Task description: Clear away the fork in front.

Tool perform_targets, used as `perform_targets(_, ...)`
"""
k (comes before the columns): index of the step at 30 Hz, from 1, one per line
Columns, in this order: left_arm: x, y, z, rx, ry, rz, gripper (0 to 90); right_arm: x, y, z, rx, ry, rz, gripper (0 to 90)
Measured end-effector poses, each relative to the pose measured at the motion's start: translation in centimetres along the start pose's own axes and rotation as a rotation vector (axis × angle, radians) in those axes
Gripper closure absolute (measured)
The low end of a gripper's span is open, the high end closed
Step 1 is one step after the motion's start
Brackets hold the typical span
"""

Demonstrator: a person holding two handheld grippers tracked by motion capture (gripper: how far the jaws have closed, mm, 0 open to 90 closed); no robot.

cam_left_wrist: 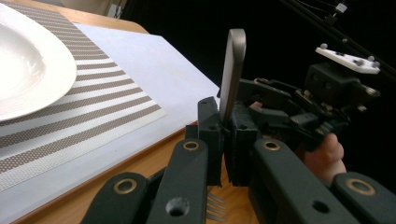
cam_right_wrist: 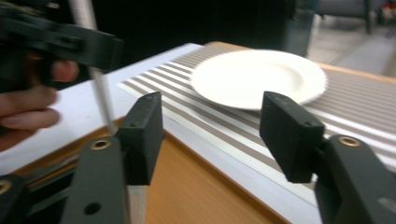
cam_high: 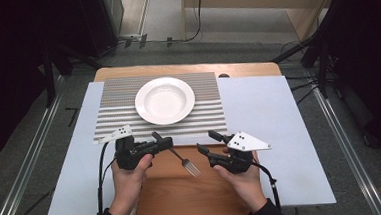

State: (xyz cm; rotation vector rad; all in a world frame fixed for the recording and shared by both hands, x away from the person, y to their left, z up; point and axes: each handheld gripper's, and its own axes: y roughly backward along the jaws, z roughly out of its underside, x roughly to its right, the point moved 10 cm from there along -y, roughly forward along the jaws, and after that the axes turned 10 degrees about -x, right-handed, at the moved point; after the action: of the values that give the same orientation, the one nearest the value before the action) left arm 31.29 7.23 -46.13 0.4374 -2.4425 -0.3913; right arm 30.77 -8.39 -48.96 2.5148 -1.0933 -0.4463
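While I look down from the high view, my left hand-held gripper (cam_high: 163,140) is clamped on the fork (cam_high: 184,163), whose tines hang low toward my right hand-held gripper (cam_high: 206,141), which stands open just beside it with nothing between its jaws. Ahead of both lies the plate (cam_high: 165,100) on the mat (cam_high: 204,117).

From the left gripper view, the fork (cam_left_wrist: 232,70) handle rises upright from between the pressed pads, tines below over the counter (cam_left_wrist: 154,161).

From the right gripper view, the wide jaws frame the plate (cam_right_wrist: 257,77); the fork (cam_right_wrist: 100,98) stands just off my left jaw.

I judge the handover done, so I should draw the right gripper clear without brushing the tines, and keep the left grip firm.
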Motion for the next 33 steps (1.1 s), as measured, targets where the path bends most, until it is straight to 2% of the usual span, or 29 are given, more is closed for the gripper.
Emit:
perform_targets(3, -0.2, 0.5, 0.1, 0.0, 0.004, 0.002, 86.0, 1.3, 0.6, 0.3, -0.019, -0.033, 0.036, 24.6)
perform_targets(5, -0.4, 0.8, 0.2, 0.002, 0.01, 0.004, 86.0, 1.9, 1.1, 0.4, -0.009, -0.056, 0.022, 17.5)
perform_targets(7, -0.5, 1.1, 0.4, -0.003, 0.015, 0.008, 86.0, 2.5, 1.5, 0.7, -0.007, -0.071, 0.02, 15.2)
perform_targets(8, -0.6, 1.1, 0.5, -0.006, 0.014, 0.006, 85.9, 2.9, 1.8, 0.8, -0.008, -0.077, 0.033, 8.5)
perform_targets(10, -0.7, 1.3, 0.7, -0.013, 0.012, 0.006, 85.9, 3.2, 2.1, 1.0, -0.004, -0.076, 0.025, 0.6)
perform_targets(12, -0.8, 1.5, 0.8, -0.015, 0.011, 0.004, 86.0, 3.4, 2.6, 1.1, 0.006, -0.066, 0.014, 0.0)
perform_targets(15, -0.9, 1.7, 1.0, -0.019, 0.013, 0.006, 86.0, 4.3, 3.3, 1.2, 0.025, -0.074, 0.04, 0.0)
perform_targets(22, -1.0, 2.1, 1.4, -0.046, 0.012, 0.016, 85.9, 6.2, 4.1, 2.0, 0.024, -0.077, 0.11, 0.0)
perform_targets(27, -1.1, 2.4, 1.5, -0.048, 0.03, 0.028, 85.9, 7.7, 4.9, 2.6, 0.027, -0.075, 0.16, 0.0)
perform_targets(33, -1.2, 2.5, 1.8, -0.064, 0.027, 0.027, 85.9, 8.9, 5.9, 3.2, 0.038, -0.089, 0.177, 0.0)
